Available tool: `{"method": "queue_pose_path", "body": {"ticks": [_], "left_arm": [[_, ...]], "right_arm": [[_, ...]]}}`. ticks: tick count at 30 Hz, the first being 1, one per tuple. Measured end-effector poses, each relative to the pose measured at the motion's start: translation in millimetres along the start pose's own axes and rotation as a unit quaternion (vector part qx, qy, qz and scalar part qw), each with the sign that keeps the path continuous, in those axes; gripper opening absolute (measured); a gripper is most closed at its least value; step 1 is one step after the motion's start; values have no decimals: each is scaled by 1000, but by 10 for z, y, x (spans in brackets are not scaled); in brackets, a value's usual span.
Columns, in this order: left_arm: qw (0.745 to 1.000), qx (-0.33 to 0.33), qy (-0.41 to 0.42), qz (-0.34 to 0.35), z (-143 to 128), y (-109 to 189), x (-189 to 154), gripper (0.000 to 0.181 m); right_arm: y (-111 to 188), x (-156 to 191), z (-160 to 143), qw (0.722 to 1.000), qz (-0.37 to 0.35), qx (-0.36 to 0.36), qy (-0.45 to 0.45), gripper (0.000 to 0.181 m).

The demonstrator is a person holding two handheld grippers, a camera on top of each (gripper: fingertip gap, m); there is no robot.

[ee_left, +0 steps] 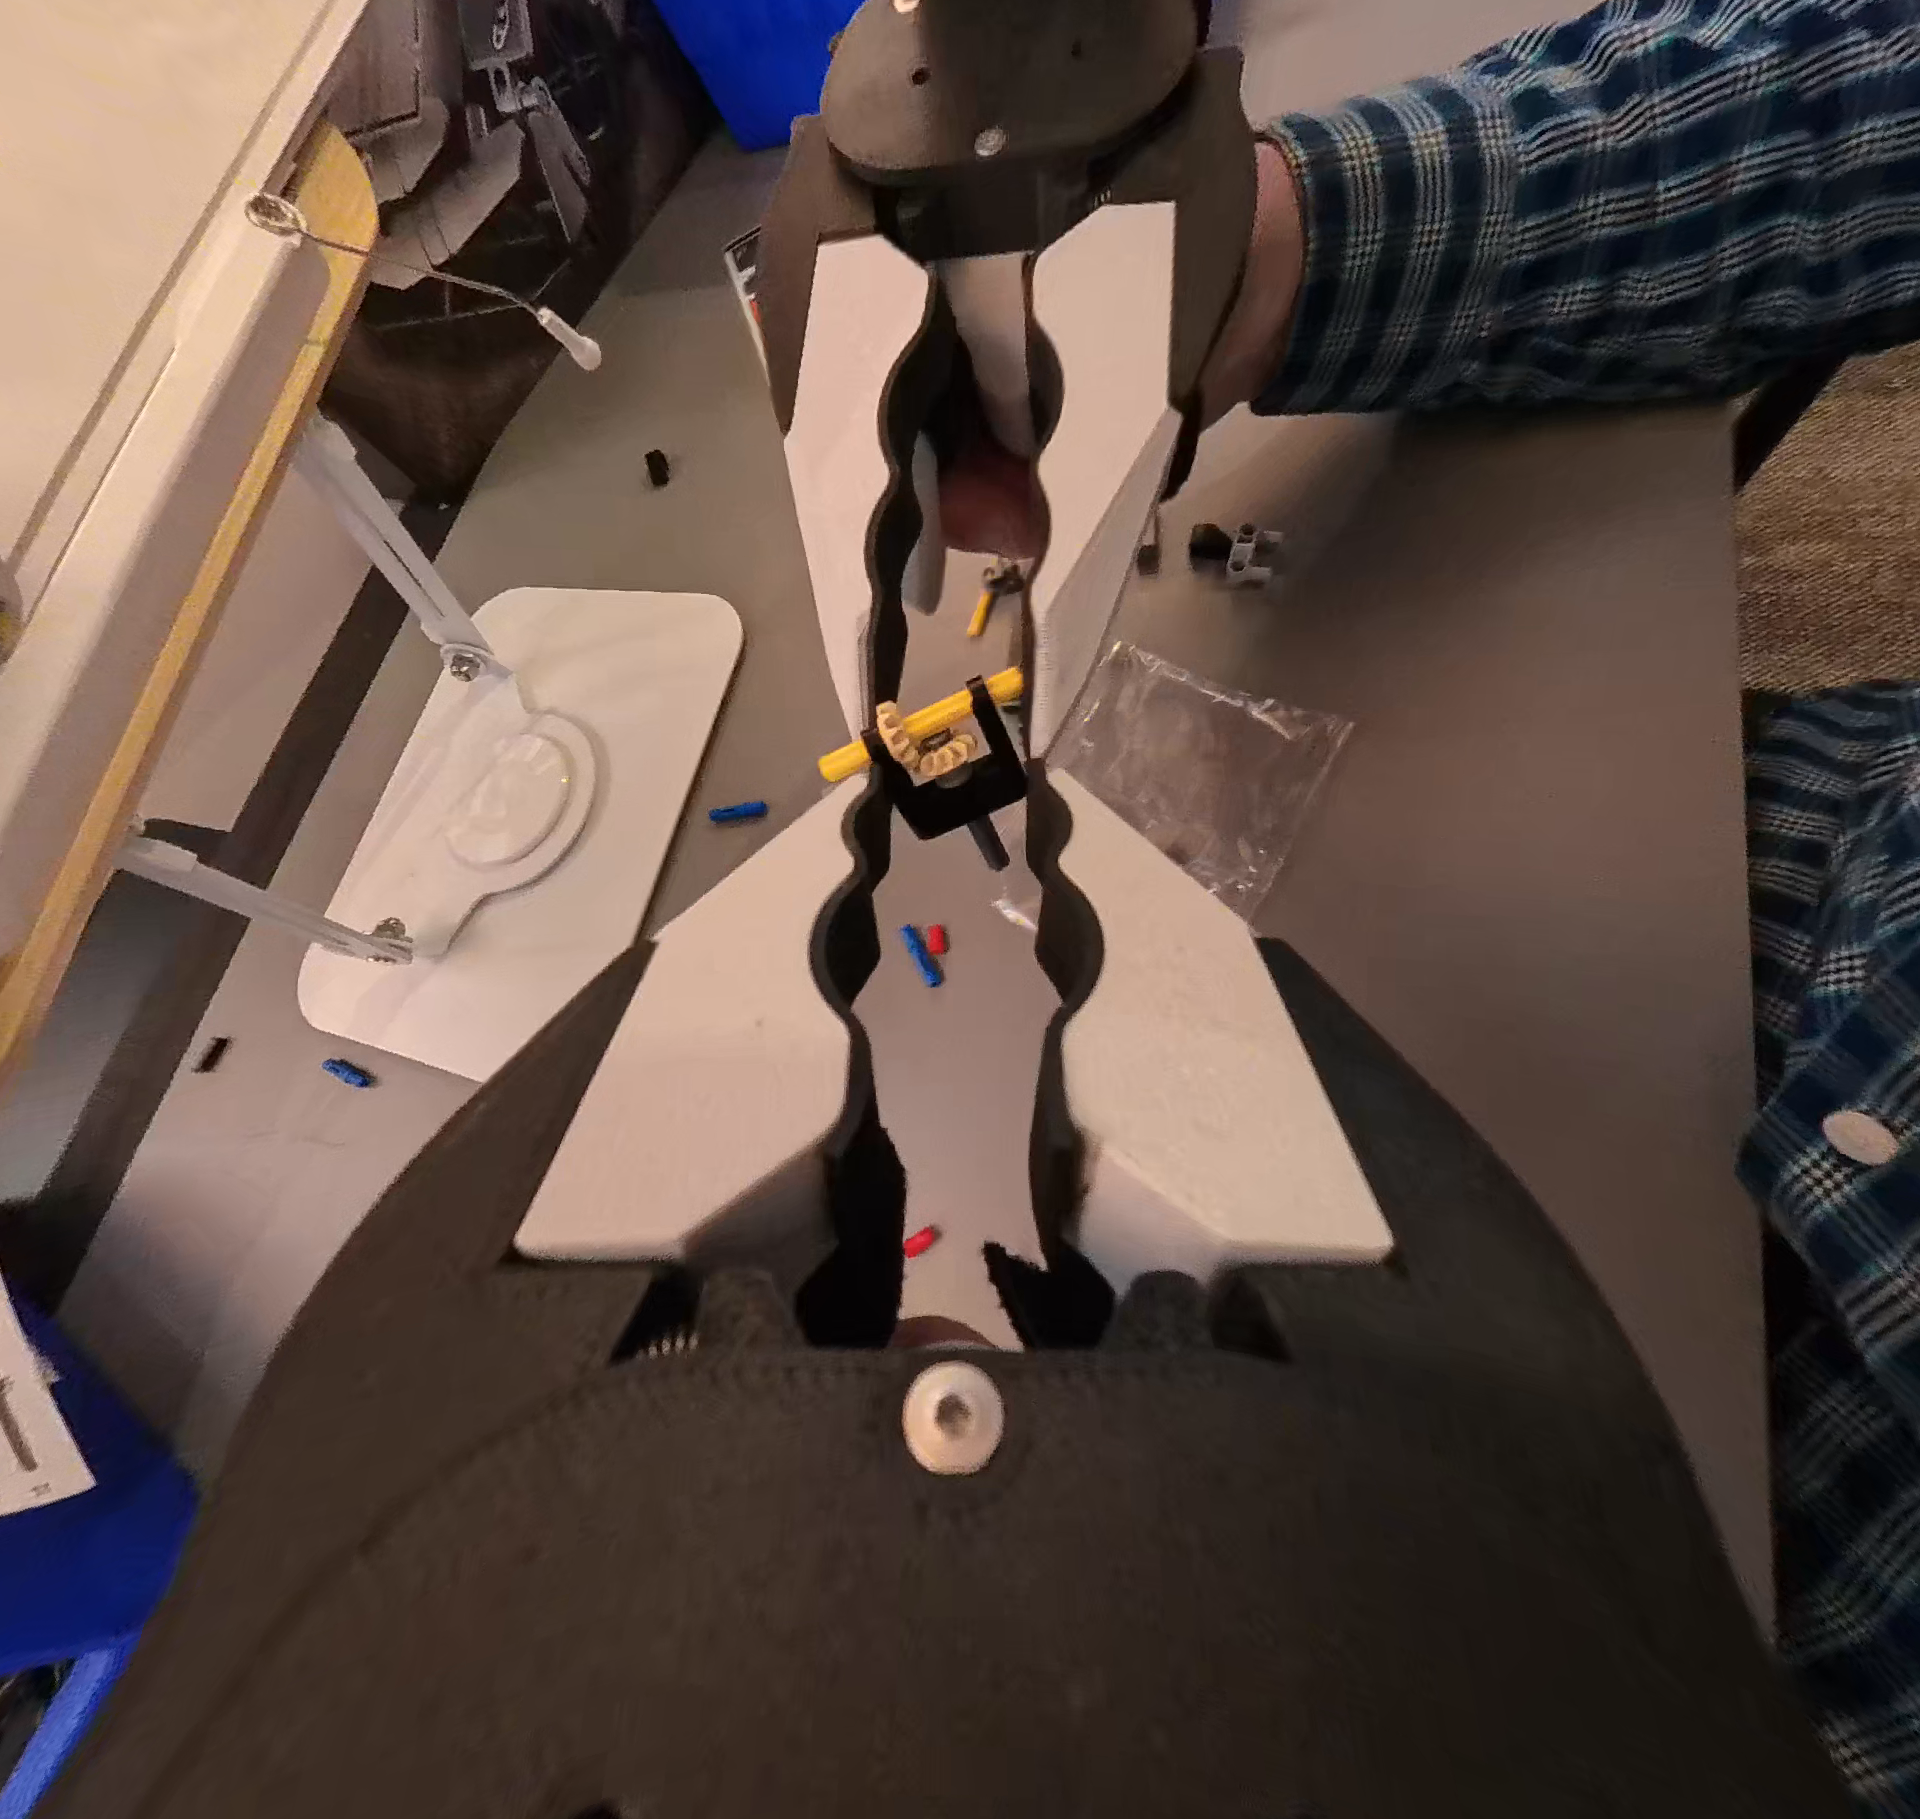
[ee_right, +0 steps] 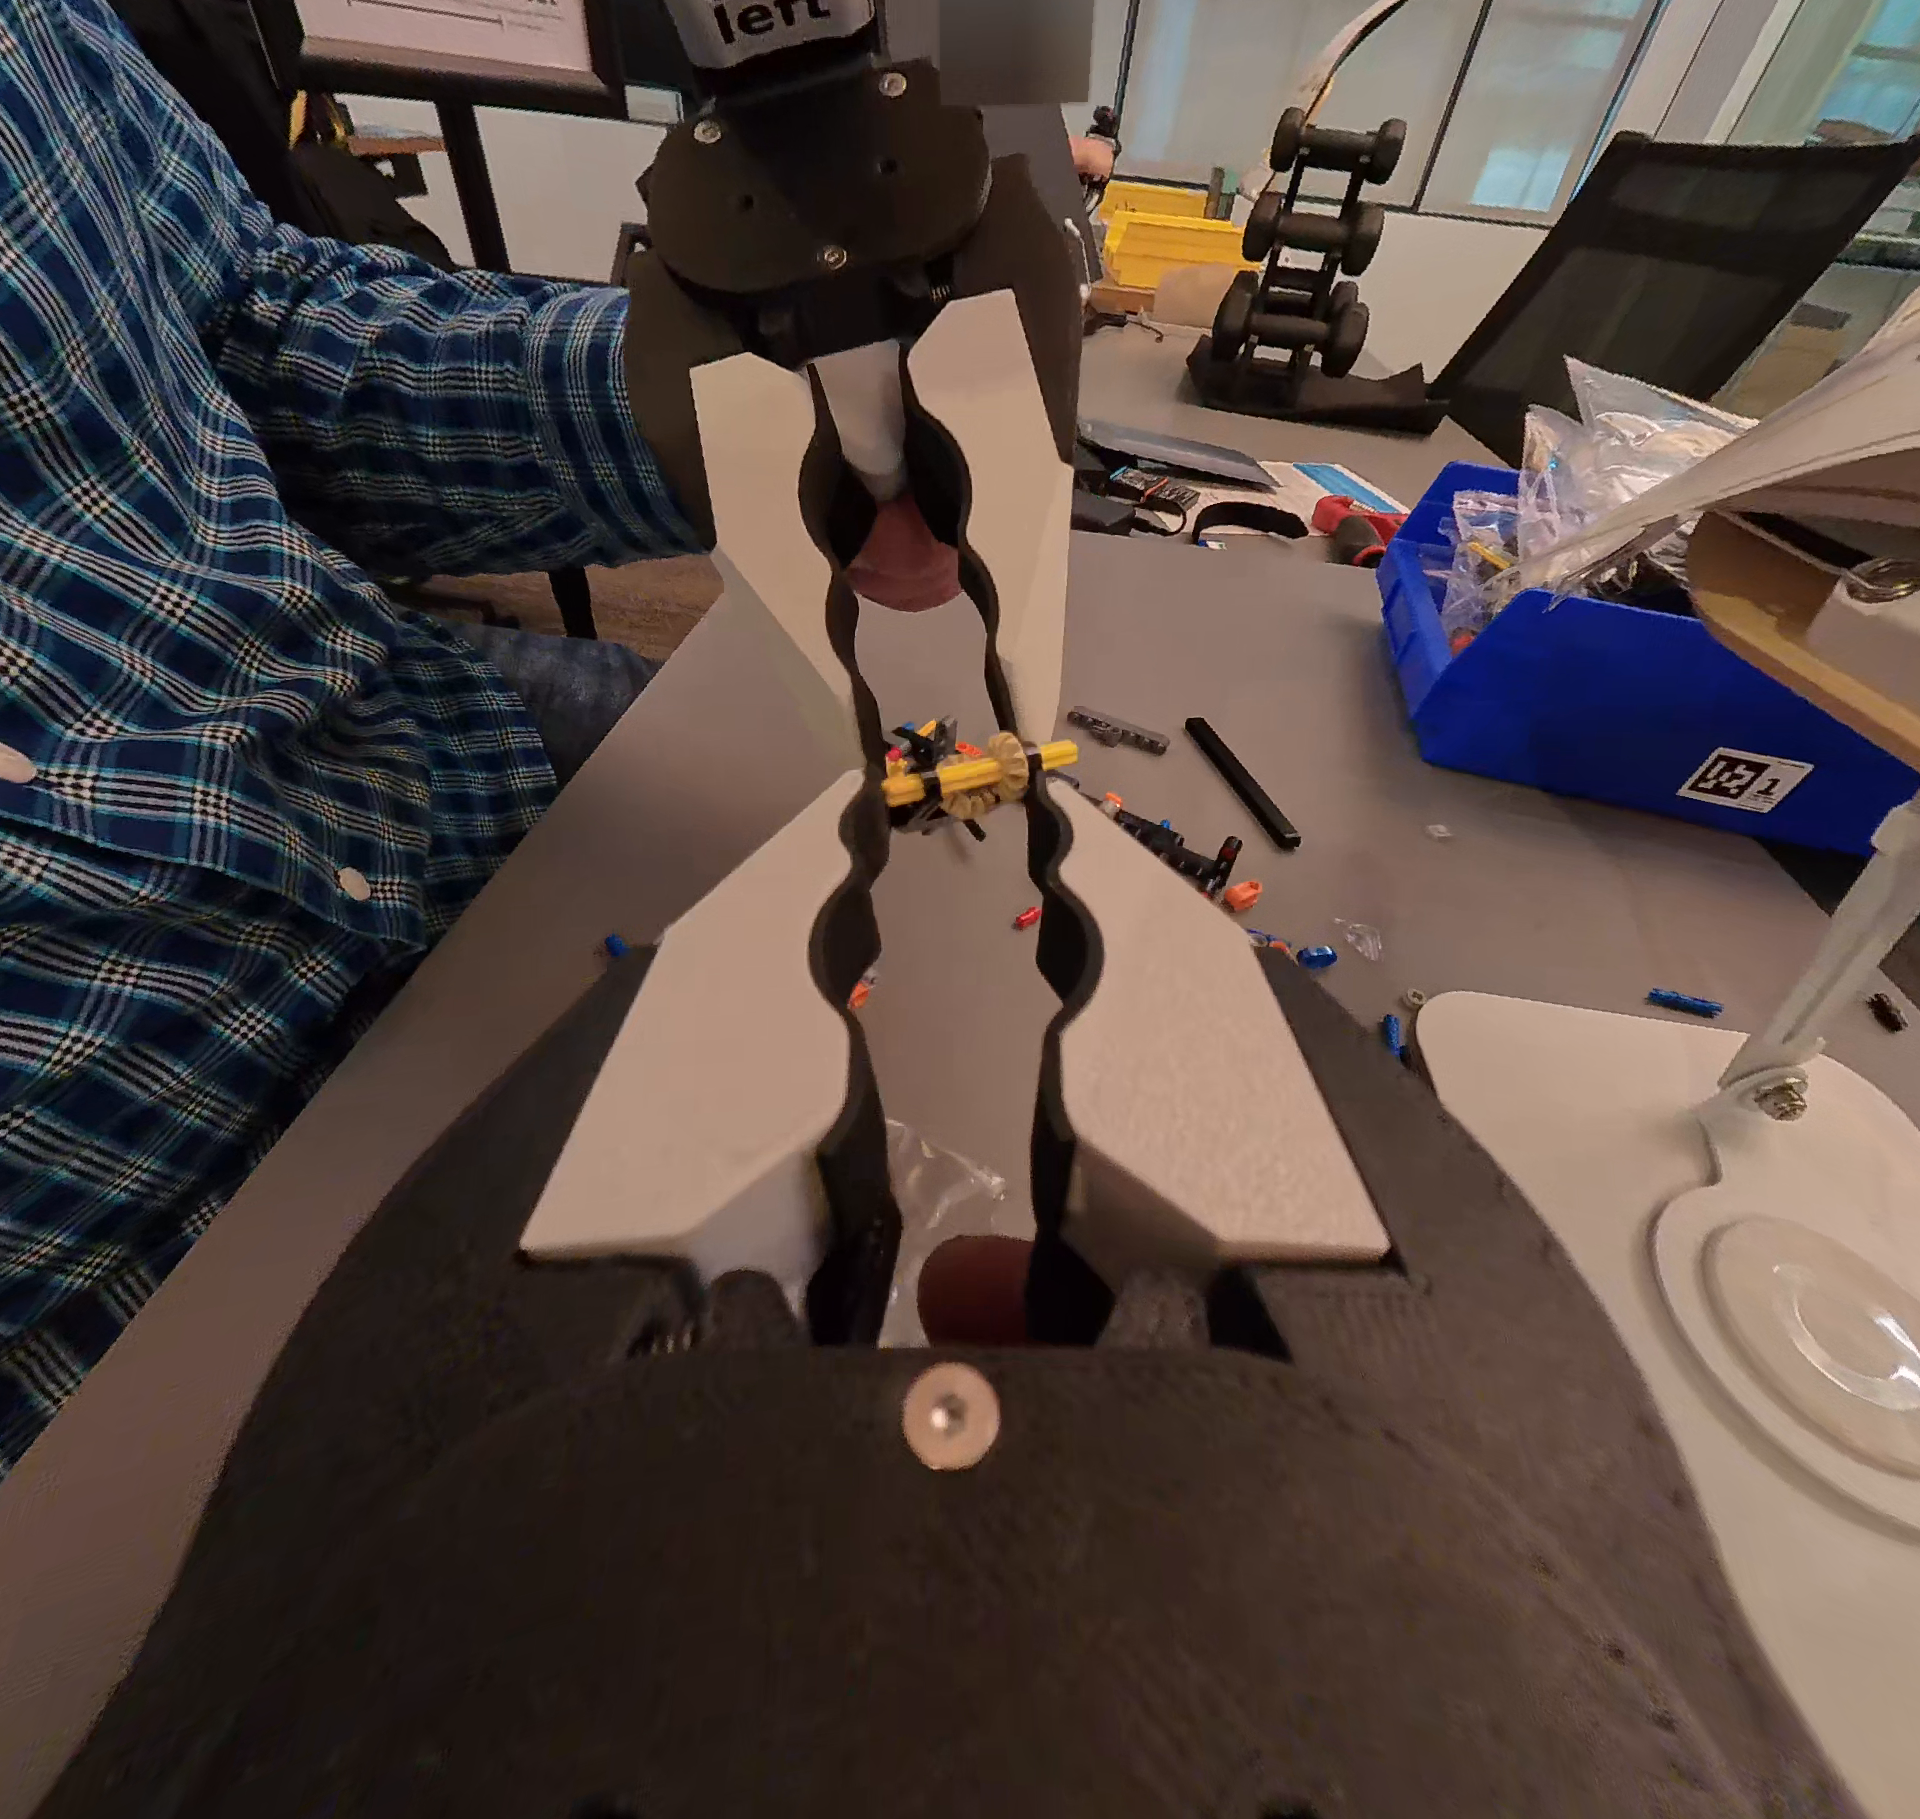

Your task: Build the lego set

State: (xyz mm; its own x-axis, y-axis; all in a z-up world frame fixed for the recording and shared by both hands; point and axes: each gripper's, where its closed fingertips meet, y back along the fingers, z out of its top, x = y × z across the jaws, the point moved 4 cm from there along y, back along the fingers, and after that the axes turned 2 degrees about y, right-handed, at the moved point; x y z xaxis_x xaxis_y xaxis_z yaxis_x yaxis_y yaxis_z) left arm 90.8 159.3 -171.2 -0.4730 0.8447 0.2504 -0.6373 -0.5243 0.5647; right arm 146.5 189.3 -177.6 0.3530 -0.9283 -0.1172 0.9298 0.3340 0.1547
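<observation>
A small Lego assembly, a black frame with a yellow axle and tan gears, hangs above the grey table. My left gripper comes in from below in the left wrist view, its tips closed on the two sides of the black frame. My right gripper faces it from above, its tips closed around the same assembly at the axle. In the right wrist view the assembly sits between my right gripper and the left gripper opposite.
Loose blue and red pins lie on the table under the grippers. A clear plastic bag lies to the right and a white stand base to the left. A blue bin of bagged parts, a black beam and small parts lie beyond.
</observation>
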Motion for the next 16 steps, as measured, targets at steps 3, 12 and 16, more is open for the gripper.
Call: {"method": "queue_pose_path", "body": {"ticks": [3,12,16], "left_arm": [[1000,6,-3,7,-6,-8,14,23],[998,46,11,38,-117,-35,100,24],[998,49,13,41,-114,-24,118,24]], "right_arm": [[-2,-10,-8,1000,-7,4,0,25],[-12,-75,-55,1000,-27,10,-9,30],[19,-111,-49,999,-39,7,-15,31]]}}
